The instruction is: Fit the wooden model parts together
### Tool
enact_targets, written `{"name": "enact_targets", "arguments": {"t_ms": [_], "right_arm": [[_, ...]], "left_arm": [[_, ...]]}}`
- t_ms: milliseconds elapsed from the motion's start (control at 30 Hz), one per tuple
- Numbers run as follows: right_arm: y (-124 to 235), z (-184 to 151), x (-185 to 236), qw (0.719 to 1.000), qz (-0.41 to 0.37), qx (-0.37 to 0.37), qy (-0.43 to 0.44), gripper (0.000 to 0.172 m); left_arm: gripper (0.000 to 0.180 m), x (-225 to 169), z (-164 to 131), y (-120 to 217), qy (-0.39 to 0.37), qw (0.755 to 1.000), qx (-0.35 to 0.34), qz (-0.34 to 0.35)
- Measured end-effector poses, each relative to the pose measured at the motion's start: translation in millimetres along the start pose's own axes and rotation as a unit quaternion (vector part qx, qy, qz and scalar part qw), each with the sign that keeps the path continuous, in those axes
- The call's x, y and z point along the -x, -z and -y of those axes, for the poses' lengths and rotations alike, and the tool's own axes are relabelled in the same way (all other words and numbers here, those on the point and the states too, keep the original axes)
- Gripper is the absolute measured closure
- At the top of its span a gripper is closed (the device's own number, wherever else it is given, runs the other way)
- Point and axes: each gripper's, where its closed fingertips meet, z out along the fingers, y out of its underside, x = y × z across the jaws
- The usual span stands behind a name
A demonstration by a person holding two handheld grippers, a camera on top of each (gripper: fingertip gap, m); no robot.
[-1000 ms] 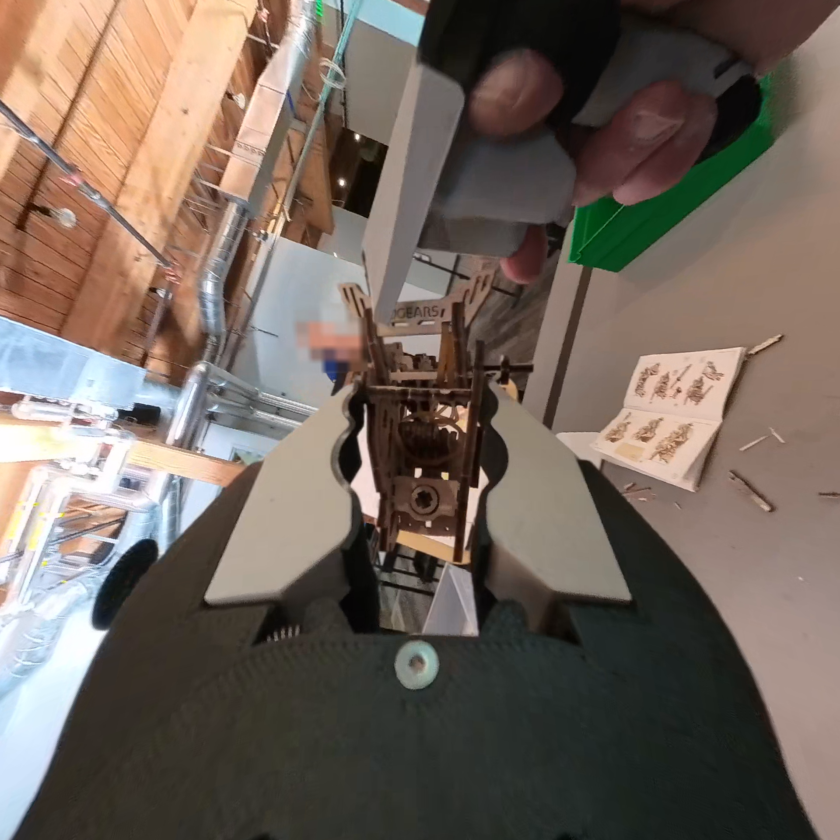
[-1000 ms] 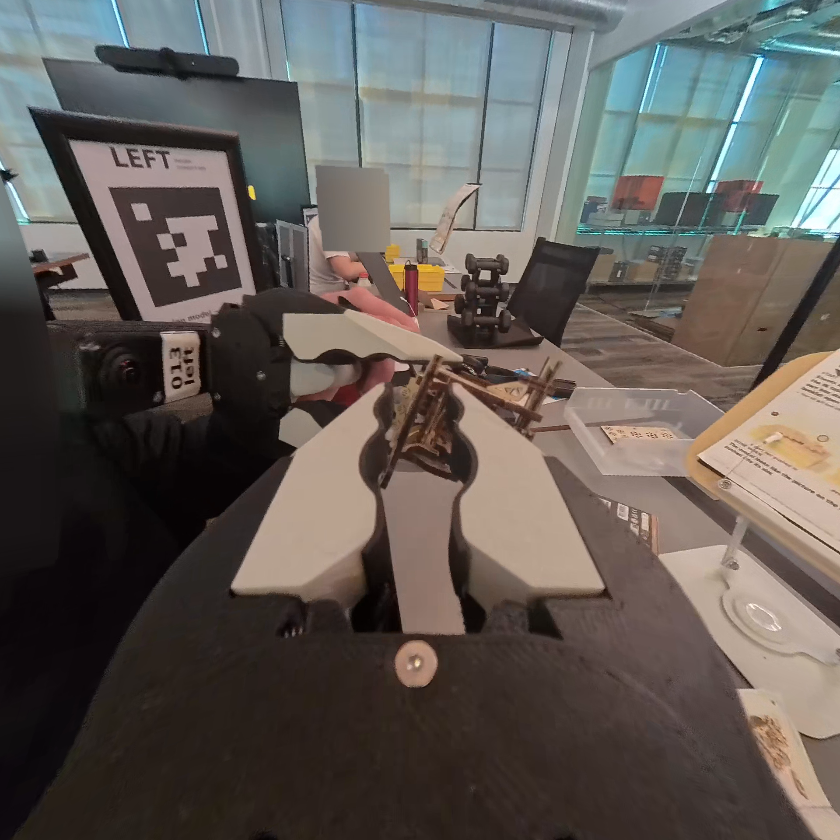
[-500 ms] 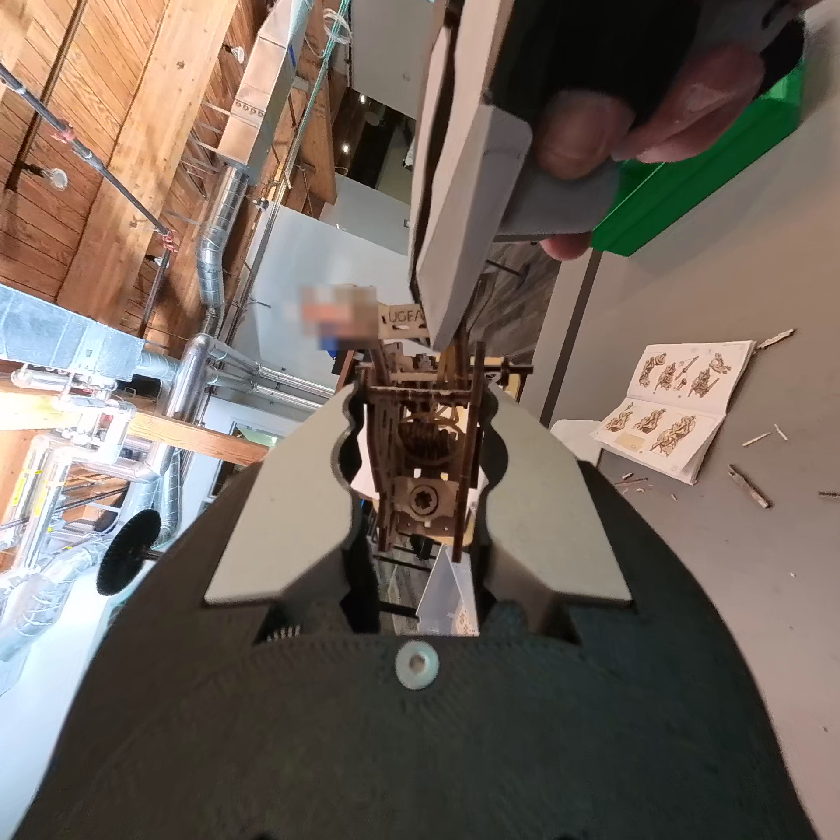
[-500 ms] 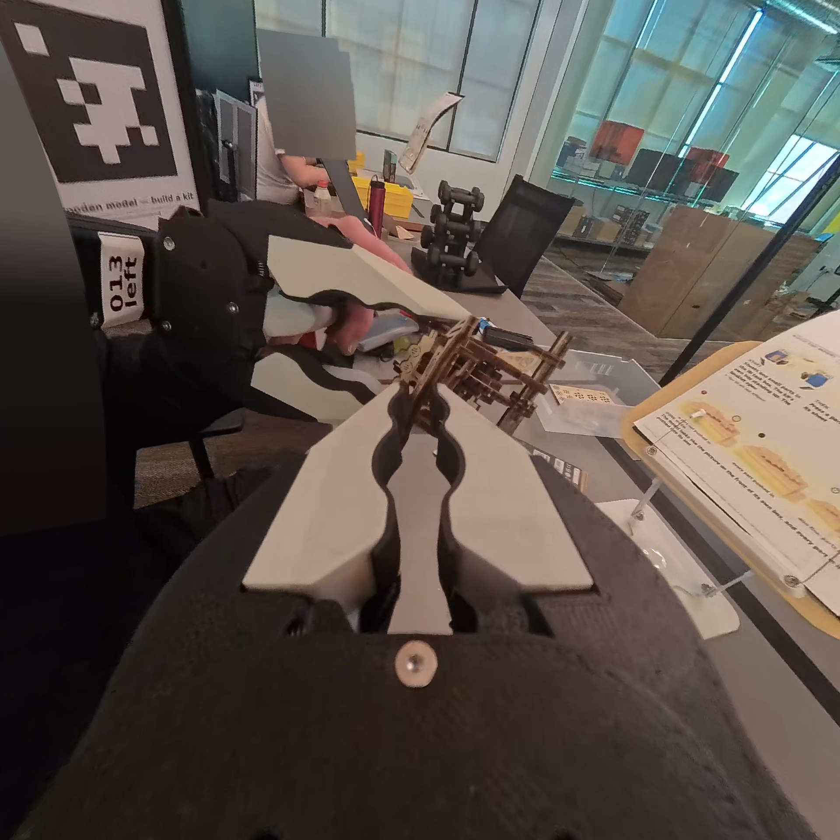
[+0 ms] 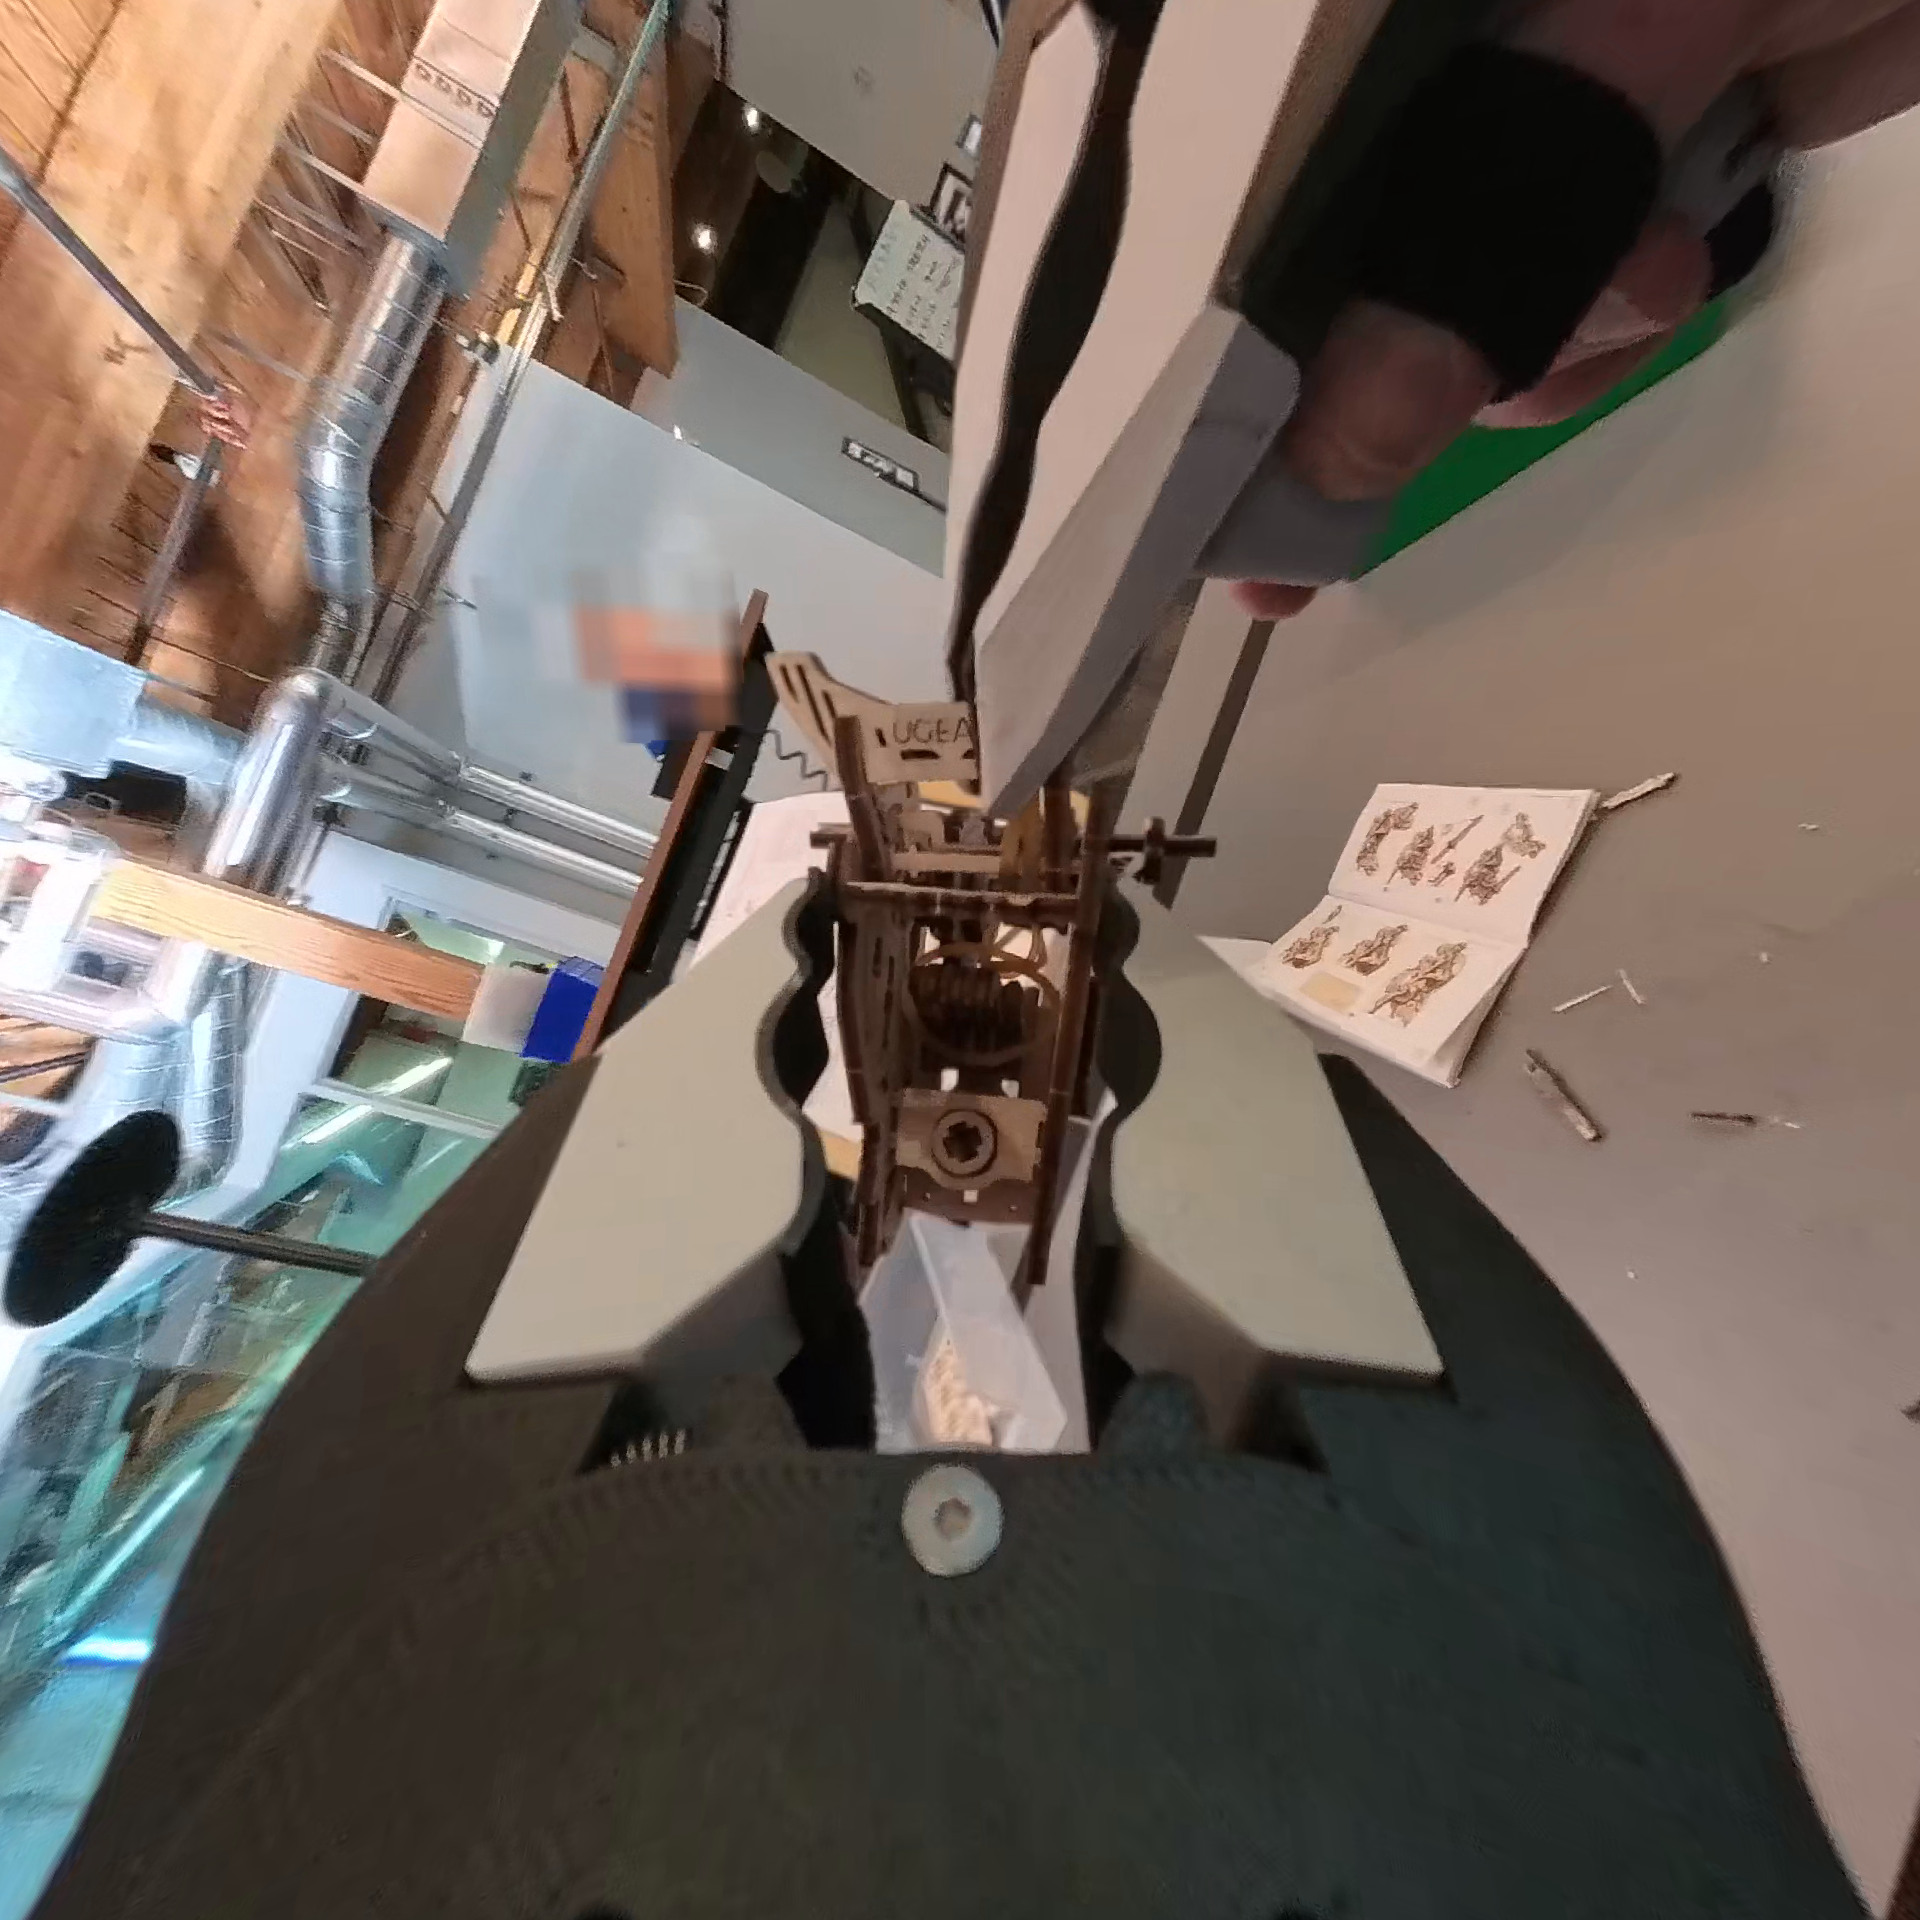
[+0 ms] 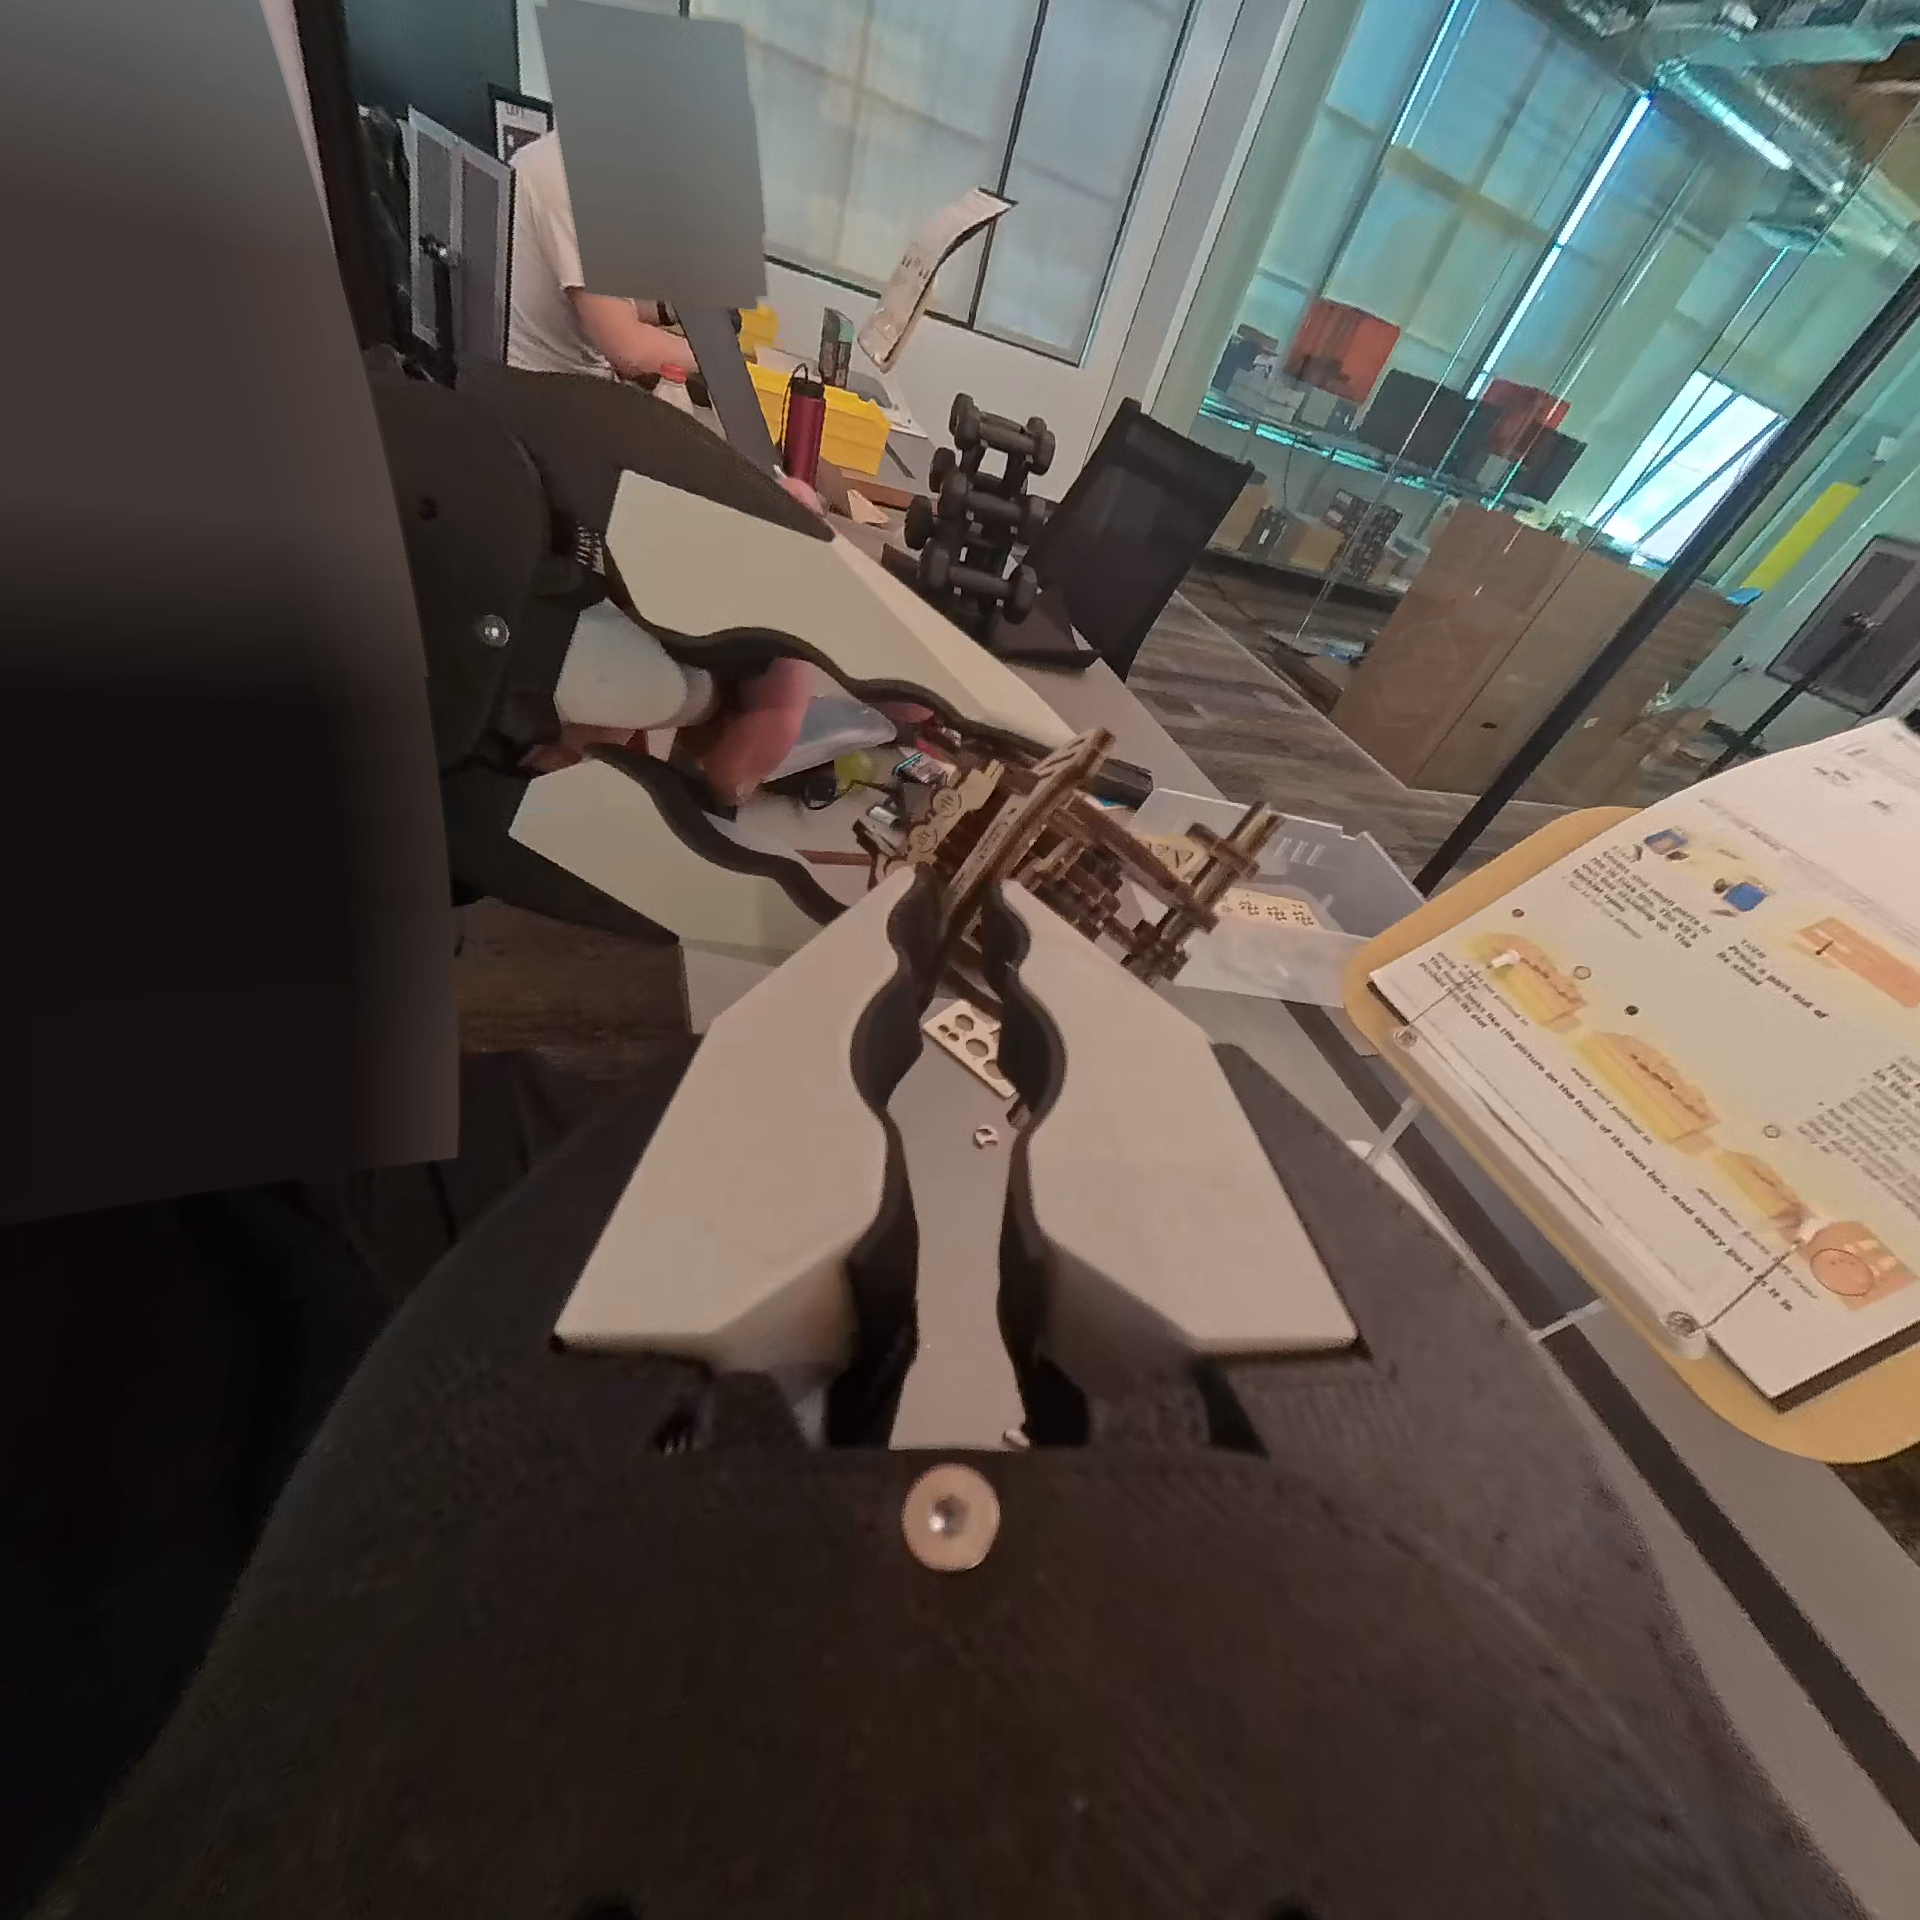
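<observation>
A brown wooden model (image 5: 966,1039) with gears and side frames sits between my left gripper's (image 5: 966,914) fingers, which press on its two sides. In the right wrist view the model (image 6: 1081,831) hangs above the grey table, with the left gripper's fingers (image 6: 831,603) closed on it from the left. My right gripper (image 6: 961,883) is shut on a thin wooden plate at the model's near end. In the left wrist view, the right gripper's fingers (image 5: 1122,582) come down from the top onto the model's upper end, with a person's hand behind them.
An open instruction booklet (image 5: 1423,925) and wooden scraps (image 5: 1558,1081) lie on the grey table (image 5: 1662,1299). A green bin (image 5: 1558,447) stands behind. A clear plastic tray (image 6: 1299,894), a sheet on a stand (image 6: 1662,1039) and a small holed wooden piece (image 6: 966,1039) lie ahead. My two grippers' fingertips are within a few centimetres of each other.
My right gripper's fingers have narrowed from a wider hold around the model onto a thin plate of it. Both grippers have shifted, and the left still holds the model.
</observation>
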Motion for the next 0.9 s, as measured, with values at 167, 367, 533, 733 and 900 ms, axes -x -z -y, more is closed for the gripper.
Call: {"name": "enact_targets", "arguments": {"t_ms": [167,367,533,733,900], "right_arm": [[15,15,9,0.999,0.029,-0.022,0.04,0.139],[22,-4,-3,0.991,0.002,0.043,0.128,0.119],[12,-21,0,0.988,0.043,0.071,0.129,0.114],[9,-31,9,0.99,0.121,0.056,0.051,0.129],[8,-43,8,0.988,0.144,0.057,-0.011,0.129]], "left_arm": [[0.133,-4,6,4,0.062,0.995,-0.049,-0.062],[0.133,-19,14,6,0.183,0.961,-0.104,-0.177],[0.133,-34,15,8,0.246,0.926,-0.119,-0.262],[0.133,-41,14,7,0.273,0.9,-0.145,-0.306],[0.132,-48,10,3,0.27,0.896,-0.152,-0.319]]}}
